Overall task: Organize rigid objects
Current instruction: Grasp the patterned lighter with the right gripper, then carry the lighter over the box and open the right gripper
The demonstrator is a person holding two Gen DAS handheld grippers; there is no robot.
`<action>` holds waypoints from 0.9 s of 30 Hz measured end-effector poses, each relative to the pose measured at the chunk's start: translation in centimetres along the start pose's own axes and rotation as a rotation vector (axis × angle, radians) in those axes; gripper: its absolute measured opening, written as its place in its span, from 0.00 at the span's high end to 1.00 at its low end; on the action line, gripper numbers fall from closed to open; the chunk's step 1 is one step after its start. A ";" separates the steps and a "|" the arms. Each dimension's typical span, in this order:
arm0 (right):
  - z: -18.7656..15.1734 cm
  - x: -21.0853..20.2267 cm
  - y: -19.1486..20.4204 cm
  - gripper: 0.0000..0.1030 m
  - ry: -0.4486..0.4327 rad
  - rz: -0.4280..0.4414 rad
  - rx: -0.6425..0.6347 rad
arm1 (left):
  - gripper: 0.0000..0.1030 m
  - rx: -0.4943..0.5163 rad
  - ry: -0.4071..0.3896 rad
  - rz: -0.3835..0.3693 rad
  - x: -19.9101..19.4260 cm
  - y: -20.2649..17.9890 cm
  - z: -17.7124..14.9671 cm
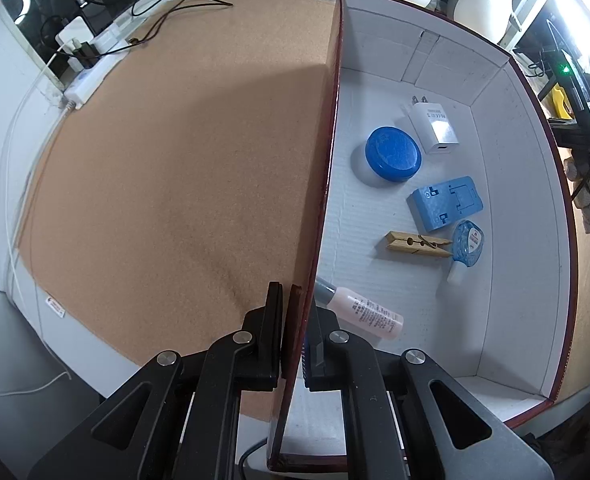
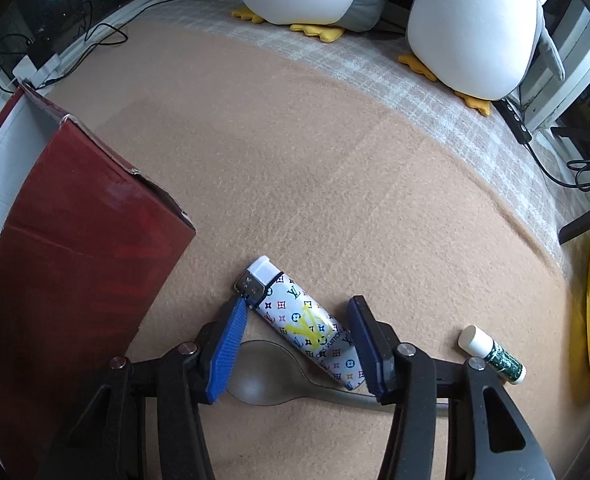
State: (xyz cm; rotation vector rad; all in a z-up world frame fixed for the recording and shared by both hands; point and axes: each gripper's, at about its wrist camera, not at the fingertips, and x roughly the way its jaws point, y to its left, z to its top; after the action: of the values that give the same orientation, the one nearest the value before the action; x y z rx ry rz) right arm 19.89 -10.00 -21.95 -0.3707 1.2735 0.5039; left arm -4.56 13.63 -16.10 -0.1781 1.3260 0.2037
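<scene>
The near wall of the red box is being pinched by the left gripper, jaws narrow. Inside are being kept a blue lid, charger and clothespin. The patterned lighter, lying on the blanket, is being straddled by the right gripper, jaws wide.

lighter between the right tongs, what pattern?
White lighter with multicolour monogram print and a yellow scrawl; right wrist view shows it best.

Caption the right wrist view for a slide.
Open right gripper straddling a patterned lighter on the tan blanket, beside the red box.
</scene>
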 end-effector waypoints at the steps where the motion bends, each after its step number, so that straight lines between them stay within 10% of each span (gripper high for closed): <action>1: 0.0 0.0 -0.1 0.61 0.000 -0.001 0.002 | 0.94 0.000 -0.001 0.000 0.0 0.0 0.0; 6: -0.2 -0.3 -0.5 0.78 -0.001 -0.007 0.030 | 0.94 -0.006 -0.009 -0.008 -0.1 0.2 -0.1; 27: -2.3 -10.5 -0.1 0.84 -0.268 -0.029 0.145 | 0.94 -0.047 -0.073 -0.070 -0.6 1.2 -1.0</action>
State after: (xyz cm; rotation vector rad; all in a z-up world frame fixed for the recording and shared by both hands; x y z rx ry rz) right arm 15.91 -12.86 -12.37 -0.1922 1.0365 0.4186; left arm -5.92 14.55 -15.78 -0.2536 1.2409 0.1805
